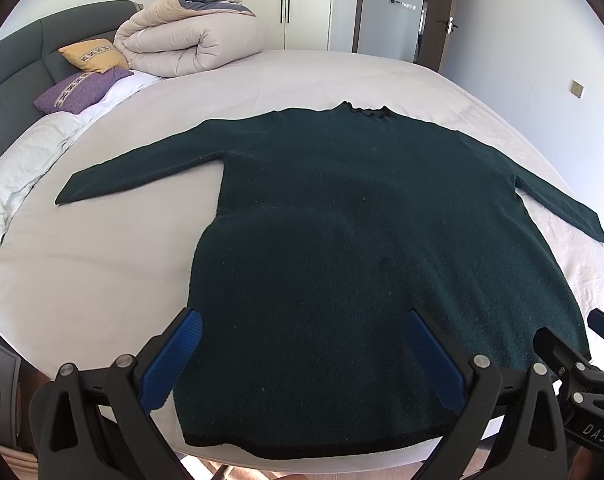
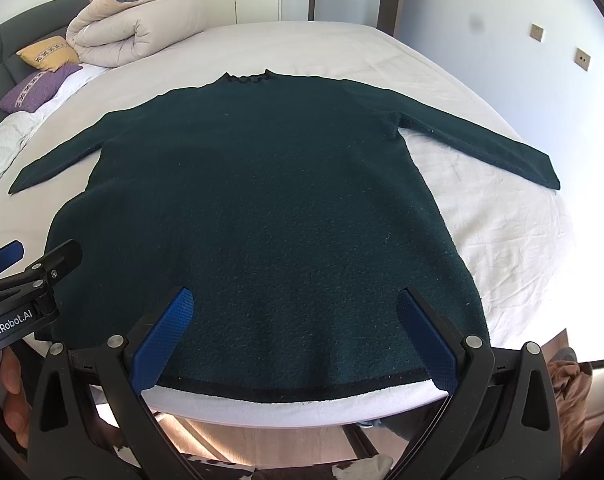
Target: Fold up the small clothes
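A dark green long-sleeved sweater (image 1: 362,220) lies flat on the white bed (image 1: 101,272), neck at the far side, both sleeves spread out, black hem at the near edge. It also shows in the right wrist view (image 2: 261,200). My left gripper (image 1: 302,322) is open above the hem's left part, blue pads wide apart and empty. My right gripper (image 2: 293,300) is open above the hem's right part, empty. Each gripper shows at the edge of the other's view: the right gripper (image 1: 582,344) and the left gripper (image 2: 37,256).
A rolled beige duvet (image 1: 189,36) and yellow (image 1: 93,54) and purple (image 1: 79,90) pillows lie at the bed's head on the left, by a dark headboard (image 1: 17,56). Wardrobe doors and a room door stand behind. The bed's near edge (image 2: 302,404) drops to a wooden floor.
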Demonstrator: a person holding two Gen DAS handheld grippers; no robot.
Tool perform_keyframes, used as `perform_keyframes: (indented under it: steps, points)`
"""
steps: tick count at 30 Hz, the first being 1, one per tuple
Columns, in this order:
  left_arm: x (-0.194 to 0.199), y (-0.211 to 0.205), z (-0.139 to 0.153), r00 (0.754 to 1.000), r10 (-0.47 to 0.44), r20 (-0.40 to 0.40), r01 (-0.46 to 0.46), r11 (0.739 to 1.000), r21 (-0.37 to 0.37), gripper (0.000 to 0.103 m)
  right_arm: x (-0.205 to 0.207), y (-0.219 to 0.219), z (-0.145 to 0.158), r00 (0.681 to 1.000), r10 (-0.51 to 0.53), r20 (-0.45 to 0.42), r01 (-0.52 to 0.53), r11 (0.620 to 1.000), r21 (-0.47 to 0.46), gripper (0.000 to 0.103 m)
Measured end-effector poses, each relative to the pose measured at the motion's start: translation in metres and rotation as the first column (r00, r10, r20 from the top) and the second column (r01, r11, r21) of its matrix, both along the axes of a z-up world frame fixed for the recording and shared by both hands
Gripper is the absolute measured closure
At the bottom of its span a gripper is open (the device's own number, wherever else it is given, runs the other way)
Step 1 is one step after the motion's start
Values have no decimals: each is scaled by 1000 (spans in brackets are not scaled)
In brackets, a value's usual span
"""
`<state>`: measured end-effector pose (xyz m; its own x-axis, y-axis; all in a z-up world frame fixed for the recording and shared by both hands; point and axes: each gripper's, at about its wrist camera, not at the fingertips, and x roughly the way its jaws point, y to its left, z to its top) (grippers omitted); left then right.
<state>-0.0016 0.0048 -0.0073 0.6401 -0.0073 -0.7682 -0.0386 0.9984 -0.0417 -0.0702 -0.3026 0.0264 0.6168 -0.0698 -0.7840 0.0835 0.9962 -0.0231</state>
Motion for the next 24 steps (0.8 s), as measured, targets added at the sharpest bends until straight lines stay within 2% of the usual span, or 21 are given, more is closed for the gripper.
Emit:
perform_keyframes:
  steps: [24]
  points:
    - [-3,1,-3,1000,-2,-8,2,1000,-6,0,-1,6,-4,1000,1,-10,-1,1000,-8,0]
